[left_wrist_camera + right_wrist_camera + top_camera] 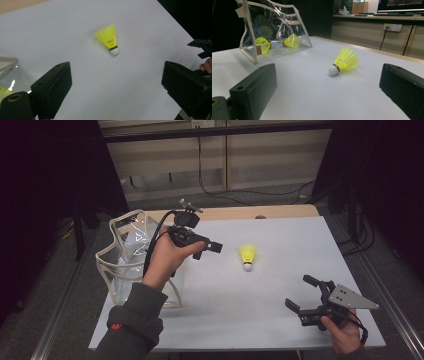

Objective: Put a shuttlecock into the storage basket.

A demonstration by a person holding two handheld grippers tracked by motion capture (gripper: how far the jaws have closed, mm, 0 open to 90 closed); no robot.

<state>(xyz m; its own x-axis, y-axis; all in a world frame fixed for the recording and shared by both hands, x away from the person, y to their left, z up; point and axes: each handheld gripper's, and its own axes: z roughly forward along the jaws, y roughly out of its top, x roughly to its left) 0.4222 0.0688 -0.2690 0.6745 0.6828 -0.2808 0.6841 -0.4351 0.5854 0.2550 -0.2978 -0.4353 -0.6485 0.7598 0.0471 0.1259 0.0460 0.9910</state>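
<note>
Your loose shuttlecock (pixel 247 256) lies on its side on the white table (pixel 280 320), just right of the clear bag (pixel 131 251). It looks light, with a springy, crushable skirt, so pinch gently near the cork. Count three: one loose, two bagged (pixel 277 43). Your left gripper (pixel 209 247) and right gripper (pixel 302 292) are spread wide, empty.

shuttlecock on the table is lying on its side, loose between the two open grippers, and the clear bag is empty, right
Not quite: the clear bag is not empty. The right gripper view shows two yellow shuttlecocks inside it. The shuttlecock does lie on its side, loose between the open left gripper and right gripper.
</note>
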